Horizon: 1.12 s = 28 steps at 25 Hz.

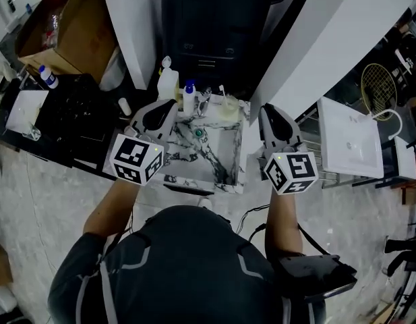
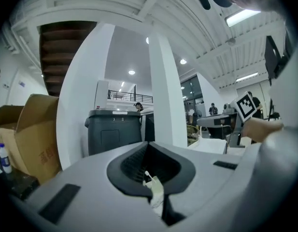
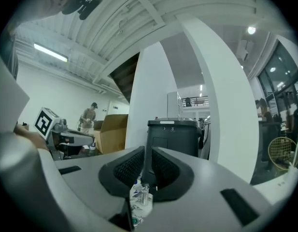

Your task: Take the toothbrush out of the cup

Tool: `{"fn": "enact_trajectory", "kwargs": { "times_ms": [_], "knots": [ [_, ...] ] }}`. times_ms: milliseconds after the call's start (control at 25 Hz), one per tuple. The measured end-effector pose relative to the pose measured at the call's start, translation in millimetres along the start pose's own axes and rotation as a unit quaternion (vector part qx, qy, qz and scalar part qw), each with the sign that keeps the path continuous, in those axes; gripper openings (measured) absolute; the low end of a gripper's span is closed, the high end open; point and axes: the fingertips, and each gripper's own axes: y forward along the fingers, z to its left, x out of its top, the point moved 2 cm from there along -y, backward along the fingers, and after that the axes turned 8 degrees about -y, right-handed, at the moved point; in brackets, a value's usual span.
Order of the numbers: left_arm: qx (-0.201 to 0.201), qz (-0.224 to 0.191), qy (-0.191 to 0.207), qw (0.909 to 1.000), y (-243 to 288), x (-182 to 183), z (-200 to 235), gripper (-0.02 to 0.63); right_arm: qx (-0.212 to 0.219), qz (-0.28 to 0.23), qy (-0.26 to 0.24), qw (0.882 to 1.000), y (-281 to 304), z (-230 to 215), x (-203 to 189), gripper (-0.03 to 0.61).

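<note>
A white toothbrush [image 1: 222, 93] stands in a pale cup [image 1: 228, 109] at the back right corner of the marble-patterned sink [image 1: 236, 155]. My left gripper [image 1: 168, 108] hovers at the sink's back left, level, jaws shut with nothing in them. In the left gripper view [image 2: 149, 146] the toothbrush [image 2: 148, 177] and cup [image 2: 157, 191] show low, beyond the jaws. The right gripper [image 1: 267, 111] hangs just right of the sink, apart from the cup. In its own view [image 3: 148, 151] the ribbed pads stand a narrow slit apart, empty.
A white bottle [image 1: 167, 83], a blue-capped bottle [image 1: 189, 97] and the faucet [image 1: 203, 101] line the sink's back edge. A dark bin [image 1: 214, 19] stands behind, a cardboard box [image 1: 66, 36] at back left, a white basin [image 1: 349, 137] at right, a black counter [image 1: 73, 123] at left.
</note>
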Motion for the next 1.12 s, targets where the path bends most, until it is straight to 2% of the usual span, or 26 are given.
{"fn": "enact_trajectory", "kwargs": {
  "times_ms": [120, 280, 440, 640, 800, 920, 1120],
  "knots": [
    [0.029, 0.009, 0.019, 0.9993, 21, -5, 0, 0.009, 0.019, 0.0, 0.004, 1.0, 17, -19, -9, 0.072],
    [0.045, 0.021, -0.013, 0.9987, 40, -21, -1, 0.009, 0.035, 0.01, 0.011, 0.999, 35, -40, -29, 0.084],
    [0.061, 0.041, -0.015, 0.9972, 52, -41, 15, 0.009, 0.044, 0.02, 0.019, 0.999, 58, -47, -52, 0.096],
    [0.051, 0.046, -0.04, 0.9968, 62, -62, 28, 0.009, 0.052, 0.043, 0.022, 0.997, 90, -44, -87, 0.126],
    [0.08, 0.045, -0.052, 0.9944, 65, -81, 43, 0.009, 0.052, 0.065, 0.002, 0.997, 118, -40, -125, 0.135],
    [0.085, 0.06, -0.057, 0.993, 68, -98, 47, 0.009, 0.045, 0.074, -0.016, 0.996, 141, -44, -157, 0.135],
    [0.105, 0.097, -0.066, 0.9875, 71, -127, 52, 0.009, 0.077, 0.131, -0.006, 0.988, 172, -40, -221, 0.135]
  ]
}}
